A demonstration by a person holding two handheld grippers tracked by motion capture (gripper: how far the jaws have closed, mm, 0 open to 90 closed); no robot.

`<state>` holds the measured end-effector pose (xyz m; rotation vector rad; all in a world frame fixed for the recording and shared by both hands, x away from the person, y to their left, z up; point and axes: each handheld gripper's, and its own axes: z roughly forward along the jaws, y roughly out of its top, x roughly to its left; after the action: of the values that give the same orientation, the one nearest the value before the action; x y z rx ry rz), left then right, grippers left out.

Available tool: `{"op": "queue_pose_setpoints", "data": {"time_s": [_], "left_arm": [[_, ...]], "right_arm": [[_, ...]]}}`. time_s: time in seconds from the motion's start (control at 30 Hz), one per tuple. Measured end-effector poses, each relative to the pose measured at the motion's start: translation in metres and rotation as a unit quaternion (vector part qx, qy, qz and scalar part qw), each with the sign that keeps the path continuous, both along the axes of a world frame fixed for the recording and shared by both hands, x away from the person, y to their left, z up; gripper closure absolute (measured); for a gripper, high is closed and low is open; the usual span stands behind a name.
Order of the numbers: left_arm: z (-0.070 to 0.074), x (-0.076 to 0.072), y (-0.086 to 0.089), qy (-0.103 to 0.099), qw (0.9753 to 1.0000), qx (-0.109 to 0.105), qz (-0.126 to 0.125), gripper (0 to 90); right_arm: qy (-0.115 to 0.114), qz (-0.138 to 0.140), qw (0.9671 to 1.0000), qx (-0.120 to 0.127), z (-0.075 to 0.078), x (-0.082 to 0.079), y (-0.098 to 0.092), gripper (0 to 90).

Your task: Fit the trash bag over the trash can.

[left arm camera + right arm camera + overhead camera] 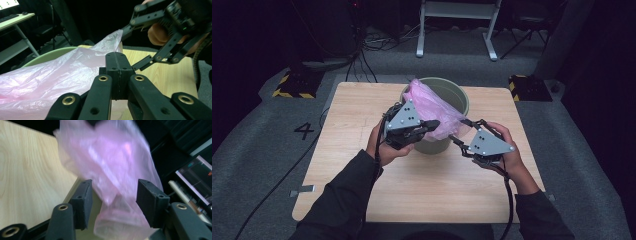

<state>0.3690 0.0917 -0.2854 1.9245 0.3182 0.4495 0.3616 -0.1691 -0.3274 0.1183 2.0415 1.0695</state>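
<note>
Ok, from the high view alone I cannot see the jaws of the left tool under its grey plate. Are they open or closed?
Observer: Closed. In the left gripper view the left tool has its jaws pressed together, right beside the thin pink plastic bag. I cannot tell whether any film is pinched between them.
Operator: And the right tool, is it already gripping?
Observer: Not yet. In the right gripper view the right tool has its jaws wide apart, and a fold of the bag lies in the gap between them.
</note>
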Motion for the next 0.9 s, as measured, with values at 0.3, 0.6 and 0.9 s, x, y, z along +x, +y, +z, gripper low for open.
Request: {"op": "queue_pose_setpoints", "data": {"time_s": [0.3, 0.6, 0.9], "left_arm": [[0.004, 0.000, 0.010, 0.007, 0.9999, -0.009, -0.009, 90.0], [0.004, -0.005, 0.004, 0.009, 0.9997, -0.002, -0.024, 90.0], [0.008, 0.005, 0.010, 0.001, 0.9999, -0.003, 0.011, 90.0]], "right_arm": [[-0.019, -0.039, 0.9988, -0.021, -0.004, 0.011, 0.003, 44.2], [-0.038, -0.056, 0.9977, -0.001, 0.003, 0.015, 0.002, 72.1], [-0.029, -0.046, 0.9984, -0.016, 0.001, 0.011, -0.001, 90.0]]}}
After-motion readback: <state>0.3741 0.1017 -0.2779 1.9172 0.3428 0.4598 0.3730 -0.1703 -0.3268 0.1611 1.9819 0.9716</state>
